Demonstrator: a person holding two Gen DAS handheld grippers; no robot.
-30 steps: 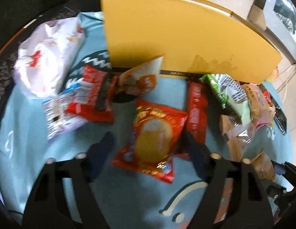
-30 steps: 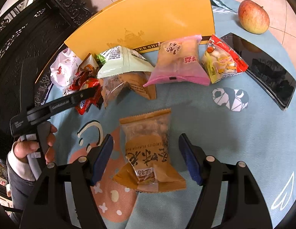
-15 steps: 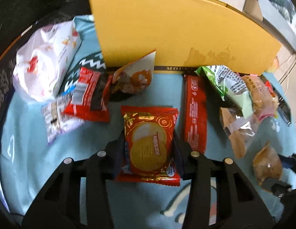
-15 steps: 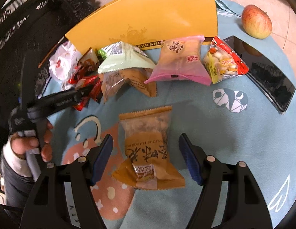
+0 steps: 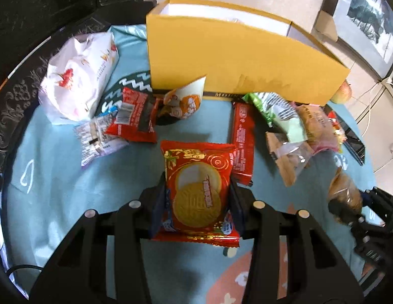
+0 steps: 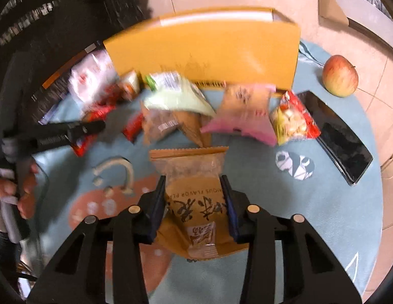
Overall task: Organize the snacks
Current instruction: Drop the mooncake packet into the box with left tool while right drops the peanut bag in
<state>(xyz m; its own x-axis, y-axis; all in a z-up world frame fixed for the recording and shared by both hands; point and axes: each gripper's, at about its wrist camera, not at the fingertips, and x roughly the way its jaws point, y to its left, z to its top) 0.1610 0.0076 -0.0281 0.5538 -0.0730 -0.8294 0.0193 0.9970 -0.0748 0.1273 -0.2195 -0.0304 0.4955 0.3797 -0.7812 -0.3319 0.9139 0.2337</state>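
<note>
Gripping the red cake pack (image 5: 197, 190) in my left gripper (image 5: 196, 202), right gripper (image 6: 195, 202) closing on the tan pack (image 6: 193, 197), seemingly pinched, both near the yellow box (image 5: 234, 58).

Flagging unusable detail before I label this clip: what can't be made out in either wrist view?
- Inside of the yellow cardboard box: left wrist view, hidden by its front wall.
- Small print on the green-and-white snack packet: right wrist view, motion blur.
- Black flat phone-like slab: left wrist view, mostly behind packets.
</note>
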